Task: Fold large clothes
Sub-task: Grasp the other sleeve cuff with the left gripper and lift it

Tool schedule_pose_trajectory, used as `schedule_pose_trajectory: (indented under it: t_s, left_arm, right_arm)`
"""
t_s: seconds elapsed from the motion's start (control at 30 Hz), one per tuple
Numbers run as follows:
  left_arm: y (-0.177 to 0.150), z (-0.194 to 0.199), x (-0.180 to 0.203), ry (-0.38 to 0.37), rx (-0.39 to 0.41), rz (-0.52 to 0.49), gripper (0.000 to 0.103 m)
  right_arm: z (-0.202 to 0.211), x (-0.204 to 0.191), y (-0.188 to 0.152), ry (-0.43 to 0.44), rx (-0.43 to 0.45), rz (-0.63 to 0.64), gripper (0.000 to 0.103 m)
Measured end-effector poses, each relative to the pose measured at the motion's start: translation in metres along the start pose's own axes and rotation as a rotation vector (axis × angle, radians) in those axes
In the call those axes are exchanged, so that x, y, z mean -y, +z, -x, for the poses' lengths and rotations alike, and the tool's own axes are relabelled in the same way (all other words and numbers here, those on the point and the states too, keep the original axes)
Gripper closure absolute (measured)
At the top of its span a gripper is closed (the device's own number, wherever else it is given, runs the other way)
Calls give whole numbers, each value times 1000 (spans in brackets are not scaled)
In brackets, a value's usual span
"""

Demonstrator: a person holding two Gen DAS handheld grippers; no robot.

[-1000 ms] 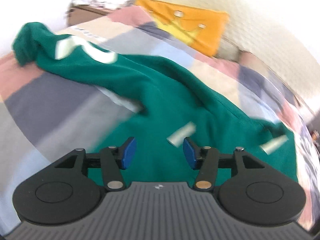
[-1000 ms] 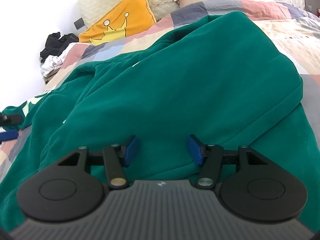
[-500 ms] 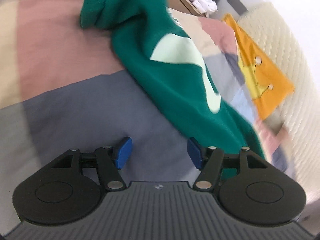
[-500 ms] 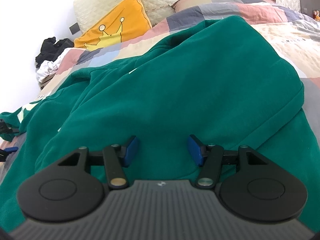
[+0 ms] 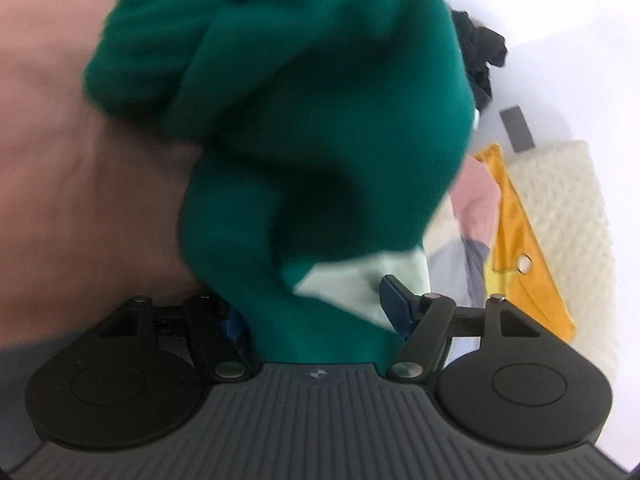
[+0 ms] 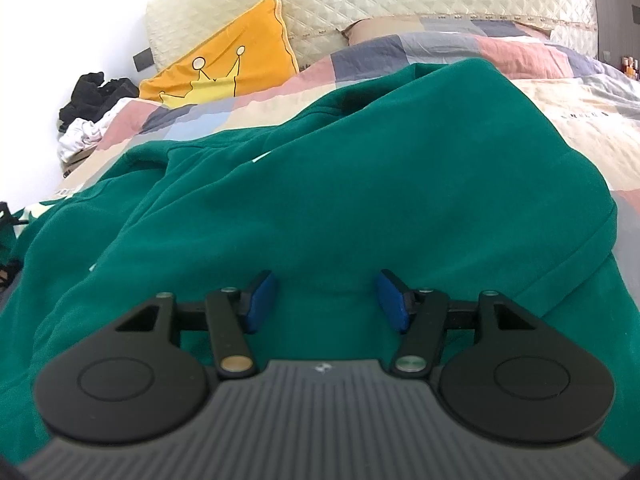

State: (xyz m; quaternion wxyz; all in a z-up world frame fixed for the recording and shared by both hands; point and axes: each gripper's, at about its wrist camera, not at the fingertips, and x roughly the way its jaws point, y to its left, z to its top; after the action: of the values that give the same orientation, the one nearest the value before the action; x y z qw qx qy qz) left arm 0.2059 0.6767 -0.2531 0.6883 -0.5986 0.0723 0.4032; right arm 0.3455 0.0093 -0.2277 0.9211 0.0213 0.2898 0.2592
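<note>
Green fleece filled both views: the sweatshirt (image 6: 320, 200) lay spread in soft, rumpled folds across the bed (image 6: 580, 120), its thick hem running in a ridge on the right and a sliver of pale lettering peeking from a crease near the middle. The right claw (image 6: 324, 300) hovered low over the fabric with its blue pads set wide apart, released and holding nothing. In the left wrist view, a bunched part of the sweatshirt (image 5: 300, 120) rose blurred and close before the camera, ribbed at its upper left end, with a pale printed patch showing near the bottom. This fabric passed between the pads of the left claw (image 5: 316, 312), which stood apart on either side of it; whether they pinched it could not be told. Behind, a yellow pillow (image 6: 224, 68) with a crown drawing leaned against the quilted cream headboard (image 6: 400, 0).
</note>
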Motion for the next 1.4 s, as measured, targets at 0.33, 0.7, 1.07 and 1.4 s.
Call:
schedule_pose_trajectory:
  t_s: [0.33,0.7,1.07,1.4]
  left_arm:
    - [3,-17,44,186,137,-286,70]
    - [-6,29,134,194,178,-628,87]
    - [-69,122,250,102,192,-945,88]
    - [-191,201,339,-7,195,-1228,89]
  right_arm:
    - [-3,0,0,8,11,11,41]
    - [-1,3,1,25,23,1,41]
    - [28,4,20,-2,103,-8,41]
    - [56,30,40,33,145,-161,41]
